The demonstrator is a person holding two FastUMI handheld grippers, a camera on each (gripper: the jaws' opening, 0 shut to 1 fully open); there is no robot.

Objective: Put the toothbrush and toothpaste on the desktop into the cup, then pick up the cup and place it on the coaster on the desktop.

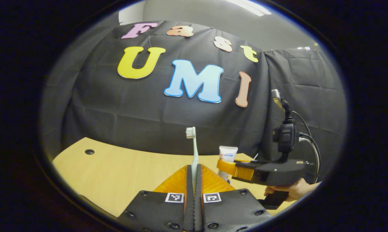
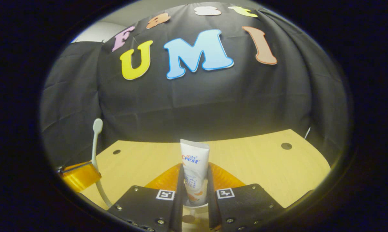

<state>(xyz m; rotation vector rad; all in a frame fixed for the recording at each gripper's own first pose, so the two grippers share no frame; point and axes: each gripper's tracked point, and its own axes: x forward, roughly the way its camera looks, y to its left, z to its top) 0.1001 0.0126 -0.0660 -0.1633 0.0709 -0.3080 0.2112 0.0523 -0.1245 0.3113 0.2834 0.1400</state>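
My left gripper point(image 1: 194, 169) clamps the slim, pale toothbrush point(image 1: 194, 151) upright, bristles topmost. My right gripper point(image 2: 195, 180) pinches the flat, glossy toothpaste point(image 2: 194, 167) tube upright above the smooth wooden desktop point(image 2: 261, 164); its cap end is hidden.

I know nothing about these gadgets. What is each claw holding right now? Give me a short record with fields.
left claw: shut on the toothbrush, which stands upright with its bristles on top
right claw: shut on the toothpaste, held upright
desktop: light wood, with small dark round holes
hand: grips the right claw's handle
cup and coaster: cannot tell where they are
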